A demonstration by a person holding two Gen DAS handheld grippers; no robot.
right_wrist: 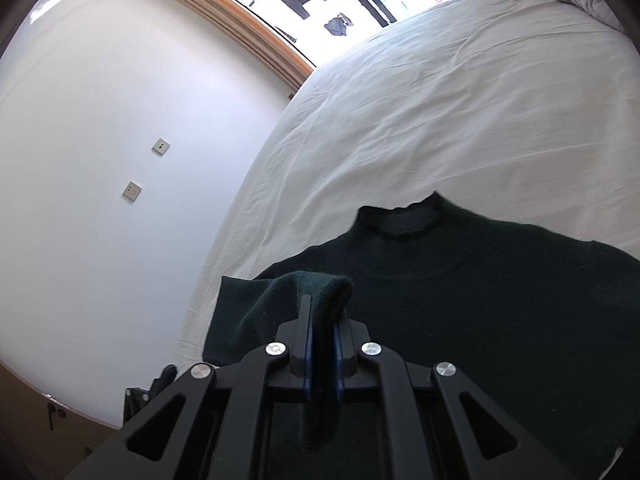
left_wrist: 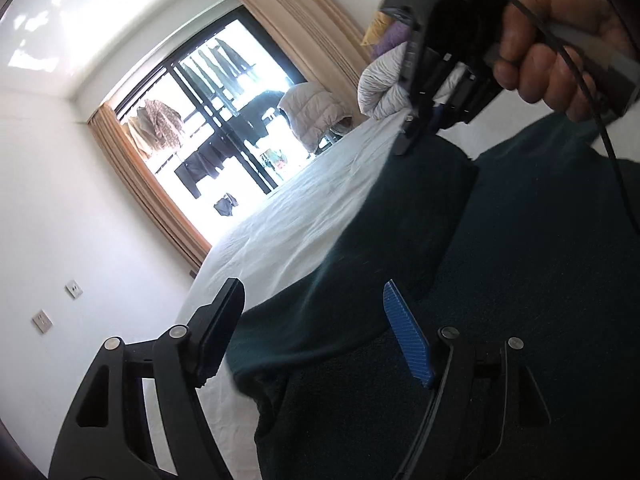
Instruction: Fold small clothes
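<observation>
right gripper [right_wrist: 322,320]: jaws pressed on a raised fold of the dark green knitted sweater [right_wrist: 480,288] | left gripper [left_wrist: 316,320]: jaws spread wide, nothing between, above the sweater | sweater lies flat on white bed sheet [right_wrist: 440,112]

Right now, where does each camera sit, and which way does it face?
Left wrist: on the open left gripper, facing across the dark green sweater towards the window; the right hand shows.
Right wrist: on the right gripper, shut on a sweater fold, facing its collar.
Shared: sweater, white bed sheet, window.
</observation>
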